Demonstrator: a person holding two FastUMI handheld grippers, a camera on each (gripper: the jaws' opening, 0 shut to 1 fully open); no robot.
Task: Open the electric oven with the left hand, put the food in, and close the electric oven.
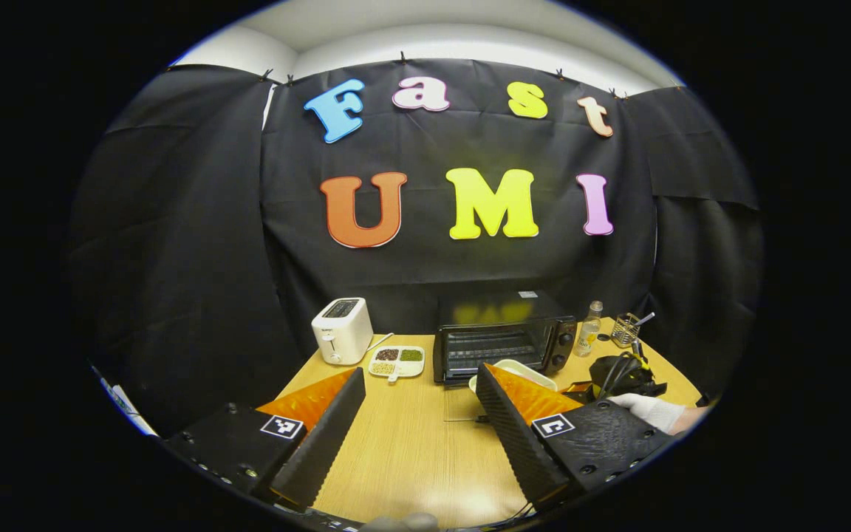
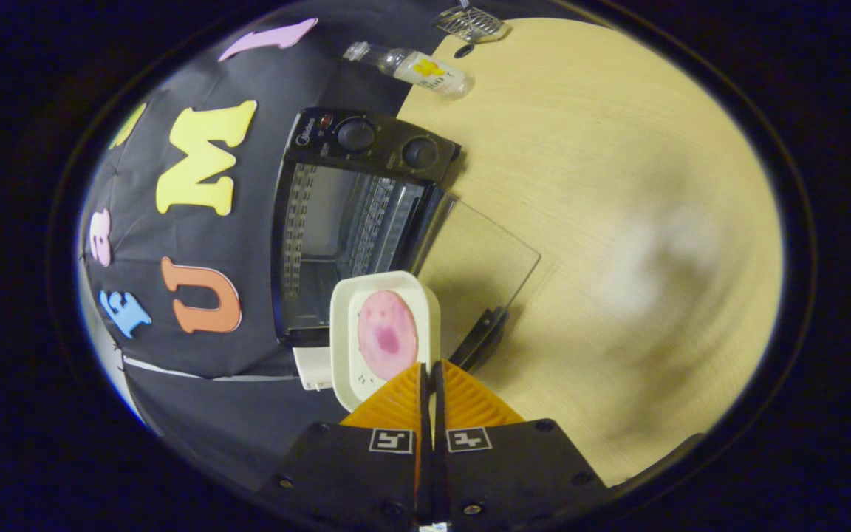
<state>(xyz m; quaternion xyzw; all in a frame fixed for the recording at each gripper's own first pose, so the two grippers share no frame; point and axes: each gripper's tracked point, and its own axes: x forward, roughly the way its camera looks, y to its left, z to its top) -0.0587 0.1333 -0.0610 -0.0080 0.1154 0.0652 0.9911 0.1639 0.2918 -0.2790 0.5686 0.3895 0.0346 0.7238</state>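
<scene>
Straight ahead of the right gripper (image 2: 429, 366), along the line of its own fingers, lies the open mouth of the electric oven (image 2: 344, 222); its glass door (image 2: 481, 258) is already dropped flat onto the table (image 2: 617, 185). The right gripper's fingers are pressed together on the near rim of a white tray (image 2: 385, 336), which carries a round pink slice of food (image 2: 387, 334). The tray's long axis runs away from the fingertips toward the oven cavity, and its far end hangs over the hinge side of the door, just short of the rack. So the coming move, as I judge it, is a push forward along that axis, keeping the tray level so it clears the door's edge and handle (image 2: 479, 338).

From the left gripper view, the left gripper (image 1: 418, 388) hangs back over the table with its fingers spread wide, gripping nothing. It faces the oven front and seems the better placed to lift the door afterwards, while the right hand (image 1: 647, 410) stays busy with the tray
</scene>
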